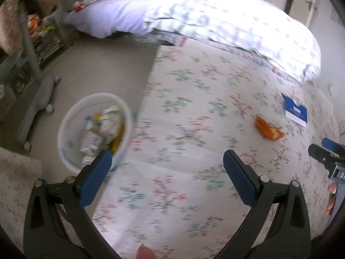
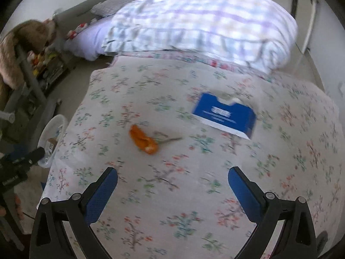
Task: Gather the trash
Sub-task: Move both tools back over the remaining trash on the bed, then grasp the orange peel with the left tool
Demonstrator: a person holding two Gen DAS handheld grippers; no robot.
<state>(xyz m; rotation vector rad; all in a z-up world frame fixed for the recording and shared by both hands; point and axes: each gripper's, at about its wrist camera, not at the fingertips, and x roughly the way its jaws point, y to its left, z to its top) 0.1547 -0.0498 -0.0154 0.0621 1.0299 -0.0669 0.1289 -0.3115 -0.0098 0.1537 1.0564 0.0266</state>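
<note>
left tongs: the left gripper (image 1: 167, 161) has its blue-padded fingers spread wide with nothing between them, over the near edge of the floral bedspread (image 1: 194, 108).
right tongs: the right gripper (image 2: 172, 179) is likewise spread wide and holds nothing, above the same bedspread (image 2: 194, 194).
bin: a round white plastic waste basket (image 1: 64, 127) stands on the beige carpet just beside the bed, partly behind the left gripper's left finger; in the right wrist view only a slice of it (image 2: 50, 127) shows past the bed's edge.
bin contents: crumpled white paper (image 1: 111, 122), pale wrappers and something yellow; blur keeps the pieces from being told apart.
trash on bed: a crumpled orange wrapper (image 2: 143, 140) lies on the bedspread ahead of the right gripper; in the left wrist view it (image 1: 268, 130) sits off to the right.
further out: a flat blue and white carton (image 2: 224, 114) lies beyond the wrapper, near it but apart, and a folded checked duvet (image 2: 198, 28) is heaped behind.
hard to read: print on the carton is smeared; both views are motion-blurred.
</note>
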